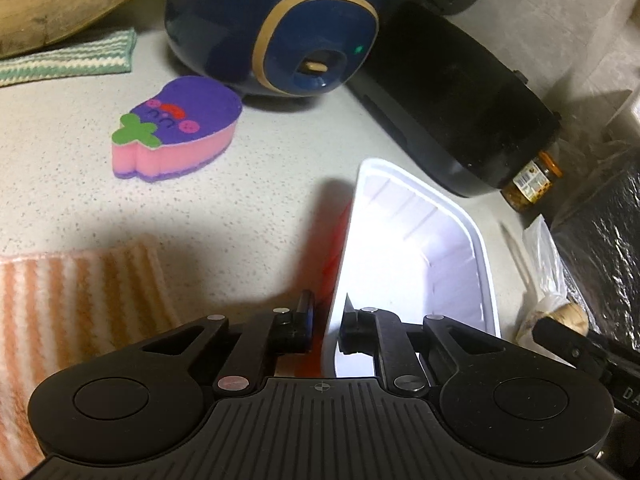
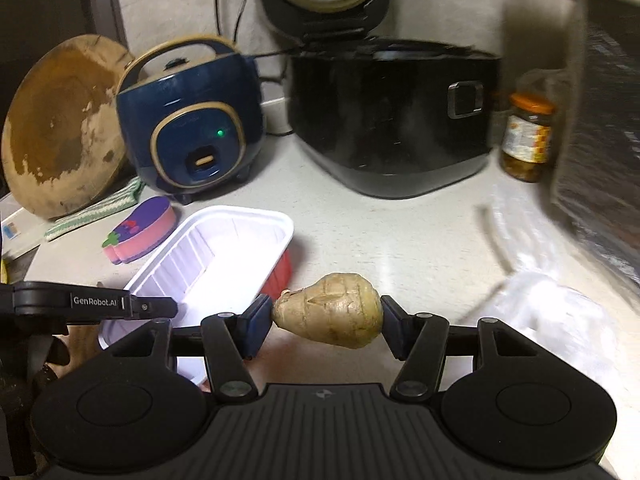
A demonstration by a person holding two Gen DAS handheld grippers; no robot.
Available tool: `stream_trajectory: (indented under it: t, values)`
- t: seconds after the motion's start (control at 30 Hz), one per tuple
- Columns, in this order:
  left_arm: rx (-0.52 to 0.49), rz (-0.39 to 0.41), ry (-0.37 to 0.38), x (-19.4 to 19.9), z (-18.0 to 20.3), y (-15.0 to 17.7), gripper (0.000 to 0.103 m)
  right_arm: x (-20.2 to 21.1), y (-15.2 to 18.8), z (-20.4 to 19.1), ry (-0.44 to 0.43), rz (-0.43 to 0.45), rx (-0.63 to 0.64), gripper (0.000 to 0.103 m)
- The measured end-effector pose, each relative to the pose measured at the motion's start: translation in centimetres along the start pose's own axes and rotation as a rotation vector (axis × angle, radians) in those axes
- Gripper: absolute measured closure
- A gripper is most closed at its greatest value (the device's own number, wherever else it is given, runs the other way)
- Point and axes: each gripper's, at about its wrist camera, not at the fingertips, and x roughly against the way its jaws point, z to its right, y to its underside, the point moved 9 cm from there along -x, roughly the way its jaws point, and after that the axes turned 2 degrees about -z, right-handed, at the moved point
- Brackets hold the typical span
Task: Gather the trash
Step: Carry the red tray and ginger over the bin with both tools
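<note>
My left gripper [image 1: 326,322] is shut on the near rim of a white plastic tray with a red outside [image 1: 416,240], one finger inside and one outside the wall. The tray also shows in the right wrist view [image 2: 224,248], with the left gripper [image 2: 160,307] at its near edge. My right gripper [image 2: 326,320] is shut on a tan piece of ginger root [image 2: 332,310] and holds it above the counter, just right of the tray. The ginger also peeks in at the right of the left wrist view [image 1: 568,314].
A purple and pink sponge [image 1: 176,128], a blue rice cooker [image 1: 288,28], a black rice cooker [image 2: 392,120], a jar with an orange lid [image 2: 528,136] and a round wooden board [image 2: 60,124] stand behind. An orange striped cloth [image 1: 80,296] lies near left. A clear plastic bag [image 2: 552,312] lies right.
</note>
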Motion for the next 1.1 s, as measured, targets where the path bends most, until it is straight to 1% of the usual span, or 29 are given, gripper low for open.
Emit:
stream_trajectory:
  t: [0.17,0.3,0.47,0.6,0.8,0.93,1.0,1.07,1.1]
  values:
    - [-0.036,0.004,0.043,0.3,1.2,0.3,0.089,1.8,0.8,1.8,0.035,0.013,-0.060,0.045]
    - [-0.058,0.014,0.088,0.8,1.9,0.3,0.090,3.5,1.5,3.2,0.085,0.036,-0.113,0.045]
    - [-0.077,-0.018,0.157,1.3,2.5,0.4,0.090,5.6,2.3,4.1,0.164,0.072,-0.180,0.045]
    - [-0.124,-0.029,0.227,1.8,3.7,0.4,0.090,8.0,4.7,4.5,0.237,0.084,-0.231,0.045]
    - [-0.159,-0.020,0.315,2.9,6.6,0.7,0.090,10.4,9.0,7.2,0.354,0.036,-0.318,0.045]
    - [-0.193,0.004,0.344,4.3,8.6,1.6,0.090,12.3,11.0,9.6,0.400,0.030,-0.356,0.045]
    - [-0.198,0.009,0.347,5.1,9.5,2.6,0.090,13.2,11.6,10.7,0.401,0.038,-0.365,0.045]
    - [-0.204,-0.014,0.355,5.7,10.6,4.1,0.091,13.9,12.2,11.8,0.413,0.037,-0.370,0.045]
    - [-0.231,-0.028,0.360,5.9,11.3,5.0,0.091,14.2,12.6,12.3,0.422,0.039,-0.372,0.046]
